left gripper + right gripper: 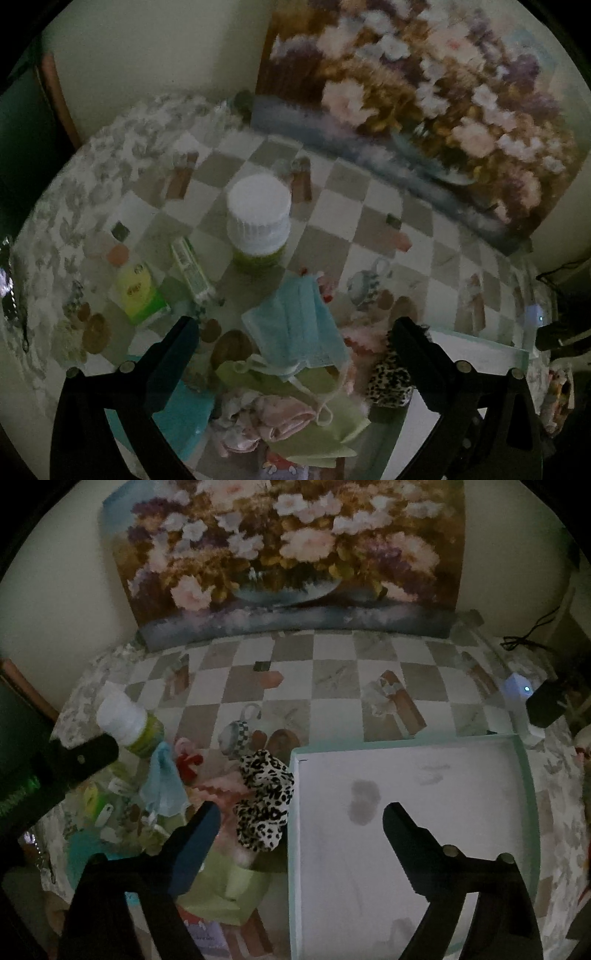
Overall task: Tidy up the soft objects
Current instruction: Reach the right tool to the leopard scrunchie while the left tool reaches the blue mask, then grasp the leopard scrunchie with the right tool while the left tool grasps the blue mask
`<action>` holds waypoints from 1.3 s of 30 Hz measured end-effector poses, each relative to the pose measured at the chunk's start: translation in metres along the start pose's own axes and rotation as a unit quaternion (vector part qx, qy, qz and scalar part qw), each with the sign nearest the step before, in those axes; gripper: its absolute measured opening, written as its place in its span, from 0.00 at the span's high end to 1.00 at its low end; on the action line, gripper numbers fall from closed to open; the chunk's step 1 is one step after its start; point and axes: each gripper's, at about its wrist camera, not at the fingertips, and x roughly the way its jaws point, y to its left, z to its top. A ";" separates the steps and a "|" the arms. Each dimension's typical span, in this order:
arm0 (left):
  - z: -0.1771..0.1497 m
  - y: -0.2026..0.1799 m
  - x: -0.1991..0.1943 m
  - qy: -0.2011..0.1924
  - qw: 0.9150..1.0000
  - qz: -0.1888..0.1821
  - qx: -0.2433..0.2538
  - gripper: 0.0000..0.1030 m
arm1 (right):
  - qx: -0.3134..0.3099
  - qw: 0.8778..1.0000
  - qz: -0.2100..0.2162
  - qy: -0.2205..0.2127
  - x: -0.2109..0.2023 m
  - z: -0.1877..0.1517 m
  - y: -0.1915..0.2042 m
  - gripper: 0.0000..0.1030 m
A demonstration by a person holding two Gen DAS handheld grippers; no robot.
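A pile of soft things lies on the checkered tablecloth: a blue face mask, a leopard-print scrunchie, a green cloth, pink fabric and a teal cloth. My left gripper is open above the mask. In the right wrist view the scrunchie lies just left of a shallow white box with a pale green rim; the mask is further left. My right gripper is open and empty over the box's left edge.
A white-capped green jar, a yellow-green packet and a small tube stand left of the pile. A flower painting leans on the wall behind. A white device with a blue light sits at the right.
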 end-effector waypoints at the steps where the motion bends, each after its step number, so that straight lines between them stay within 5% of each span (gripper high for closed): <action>1: 0.001 0.001 0.005 0.005 1.000 -0.003 -0.002 0.00 | 0.001 1.000 0.002 0.004 0.005 0.002 0.000 0.16; 19: -0.008 -0.003 0.056 0.072 0.997 -0.021 0.006 0.33 | -0.023 0.999 0.026 0.029 0.049 -0.005 0.023 0.65; 24: -0.008 0.001 0.060 0.079 0.997 -0.022 0.002 0.55 | -0.024 0.999 0.031 0.028 0.051 -0.007 0.022 0.78; 32: -0.009 0.010 0.062 0.077 0.996 -0.031 -0.014 0.88 | -0.025 0.999 0.037 0.025 0.051 -0.008 0.022 0.83; 39: -0.008 0.020 0.058 0.066 0.996 -0.048 -0.035 0.92 | -0.020 0.999 0.045 0.025 0.050 -0.008 0.019 0.84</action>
